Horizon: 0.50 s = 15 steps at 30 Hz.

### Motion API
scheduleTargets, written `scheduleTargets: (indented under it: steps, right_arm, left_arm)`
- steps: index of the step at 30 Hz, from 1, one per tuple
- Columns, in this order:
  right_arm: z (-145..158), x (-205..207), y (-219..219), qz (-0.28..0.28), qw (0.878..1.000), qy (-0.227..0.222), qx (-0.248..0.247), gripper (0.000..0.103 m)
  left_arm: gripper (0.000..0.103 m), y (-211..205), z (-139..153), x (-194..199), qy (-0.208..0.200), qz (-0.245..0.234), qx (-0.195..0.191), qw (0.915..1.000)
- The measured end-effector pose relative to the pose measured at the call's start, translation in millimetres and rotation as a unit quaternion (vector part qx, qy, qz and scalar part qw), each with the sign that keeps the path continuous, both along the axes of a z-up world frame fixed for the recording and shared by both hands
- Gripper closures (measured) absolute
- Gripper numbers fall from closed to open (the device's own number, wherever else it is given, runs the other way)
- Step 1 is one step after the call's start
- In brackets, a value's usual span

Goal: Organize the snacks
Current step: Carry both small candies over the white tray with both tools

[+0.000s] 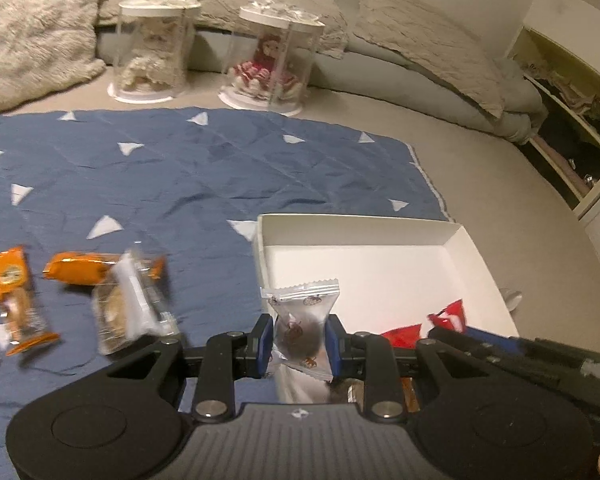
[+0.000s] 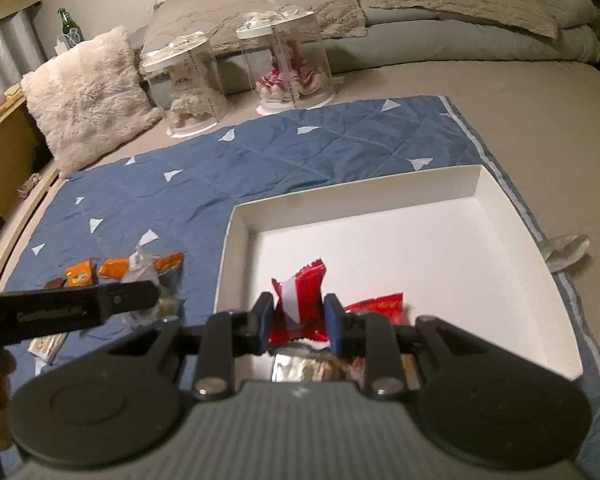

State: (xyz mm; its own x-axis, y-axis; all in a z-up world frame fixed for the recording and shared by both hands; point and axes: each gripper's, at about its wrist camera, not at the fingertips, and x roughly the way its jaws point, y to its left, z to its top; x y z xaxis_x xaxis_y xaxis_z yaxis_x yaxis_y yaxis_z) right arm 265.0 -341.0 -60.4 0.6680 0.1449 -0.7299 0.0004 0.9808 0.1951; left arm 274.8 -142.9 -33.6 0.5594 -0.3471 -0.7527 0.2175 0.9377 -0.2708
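My left gripper [image 1: 299,340] is shut on a clear snack packet [image 1: 300,316] with a dark round sweet, held over the near left corner of the white box [image 1: 380,232]. My right gripper [image 2: 299,318] is shut on a red and white snack packet [image 2: 300,300], held low over the near part of the white box [image 2: 380,200]. Another red packet [image 2: 380,304] lies in the box beside it. Several orange packets [image 1: 76,268] and a clear cookie packet [image 1: 132,304] lie on the blue quilt [image 1: 180,168] left of the box.
Two clear plastic display domes with dolls [image 1: 272,60] stand at the far edge of the quilt, before grey pillows [image 1: 420,36]. A fluffy cushion [image 2: 88,92] lies at far left. A grey sock-like item [image 2: 568,248] lies right of the box. A green bottle [image 2: 70,26] stands far left.
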Motion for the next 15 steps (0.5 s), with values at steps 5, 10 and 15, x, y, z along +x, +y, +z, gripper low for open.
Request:
scheduleTargets:
  steps: [5,10,15]
  right_arm:
    - [-7,20,-8,-0.004,1.000,0.010,0.005,0.071]
    - [-17,37,-13,-0.009,1.000,0.023,0.004,0.071]
    - [-27,54,-17,-0.011,0.999,0.033,0.015,0.071]
  left_arm:
    - [0.073,-13,-11,19,0.008,-0.002,-0.022,0.9997]
    - [0.073,-18,-23,33,0.015,-0.003,-0.037,0.9992]
    - [0.073,-17,-32,44,0.026,-0.001,-0.045,0.9986]
